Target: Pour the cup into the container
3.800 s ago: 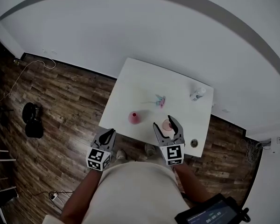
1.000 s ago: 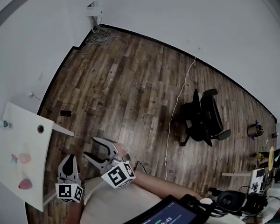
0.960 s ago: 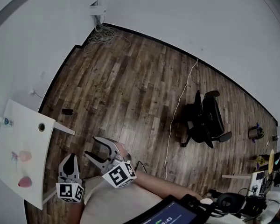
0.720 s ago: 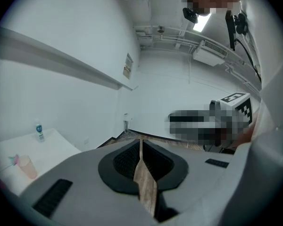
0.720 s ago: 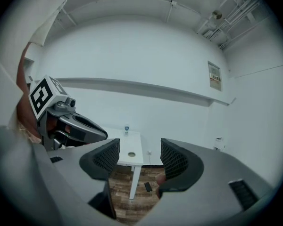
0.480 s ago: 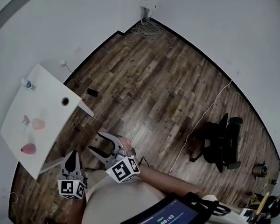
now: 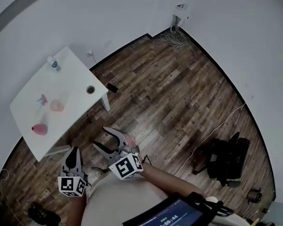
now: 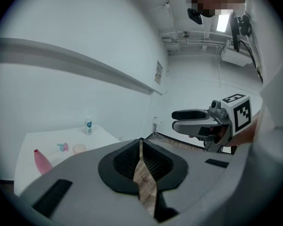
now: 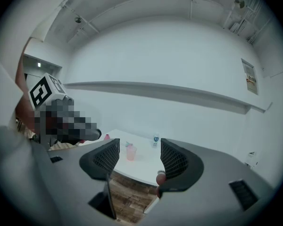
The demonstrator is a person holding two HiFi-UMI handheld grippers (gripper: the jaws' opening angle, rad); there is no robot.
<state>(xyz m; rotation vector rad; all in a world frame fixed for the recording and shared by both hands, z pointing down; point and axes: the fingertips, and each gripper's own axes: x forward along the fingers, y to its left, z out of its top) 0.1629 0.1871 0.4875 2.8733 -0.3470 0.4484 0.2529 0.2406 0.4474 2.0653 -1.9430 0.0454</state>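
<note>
Nothing poured yet: we're standing off the white square table (image 7: 70, 74), translucent pink plastic cup (image 7: 56, 106) there untouched; left gripper (image 7: 74, 152) clenched empty, right gripper (image 7: 101, 137) gaping.

desk (image 7: 73, 81) stands ahead-left of me, well apart from my tongs | on it: bottle (image 7: 54, 64) at far corner, cup (image 7: 56, 106) mid-desk, container (image 7: 39, 129) nearer me, apart from cup | my left tongs (image 7: 74, 149) beside my right tongs (image 7: 100, 137), both over floor (image 7: 170, 102) | chair (image 7: 226, 157) on floor to my right | cables (image 7: 177, 34) in far room corner
</note>
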